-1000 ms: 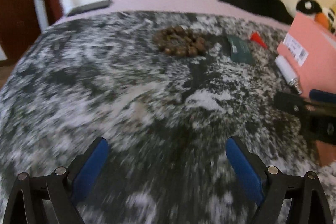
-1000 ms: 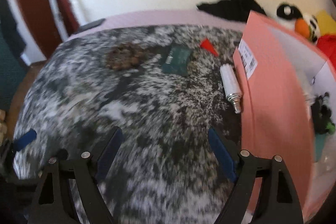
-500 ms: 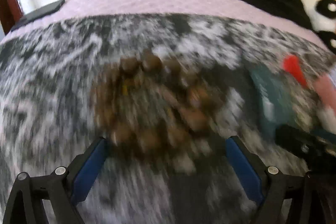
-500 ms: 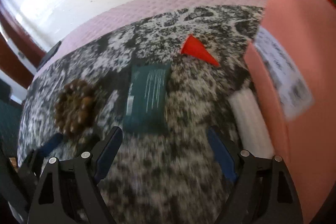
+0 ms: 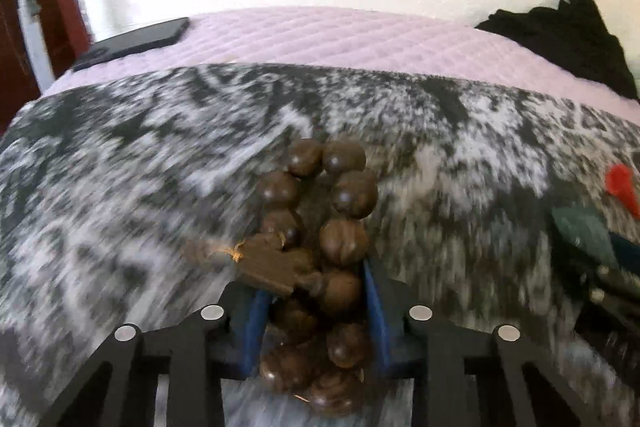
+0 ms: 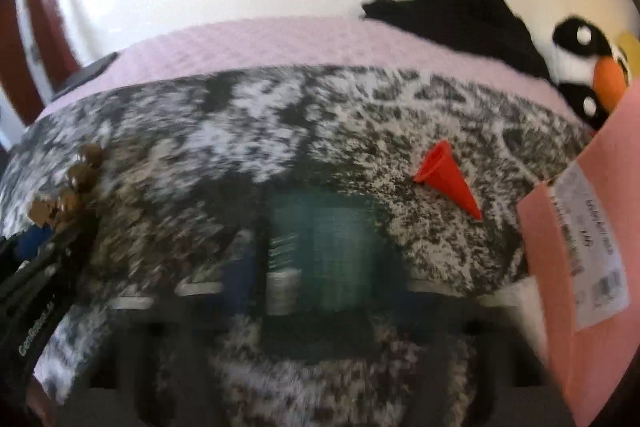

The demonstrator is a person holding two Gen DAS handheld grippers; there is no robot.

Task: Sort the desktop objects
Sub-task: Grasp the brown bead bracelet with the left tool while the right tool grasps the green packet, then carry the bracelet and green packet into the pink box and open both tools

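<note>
Left gripper (image 5: 316, 311) clamped on brown bead bracelet (image 5: 320, 247) at lower centre of the left view, beads standing up between blue pads (image 5: 374, 311). Open patterned blanket (image 5: 120, 187) all round; pink quilt edge (image 5: 340, 35) and phone (image 5: 136, 41) upper left. Right gripper (image 6: 320, 267) blurred around teal packet (image 6: 320, 247), grip impossible to tell; red cone (image 6: 448, 183) and pink box (image 6: 592, 267) at right.

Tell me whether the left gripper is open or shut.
Shut: the left gripper has its blue pads pressing both sides of the brown wooden bead bracelet.

One bead bracelet (image 5: 320, 251), one red cone (image 6: 448, 179), seemingly one green packet (image 6: 332, 247).
</note>
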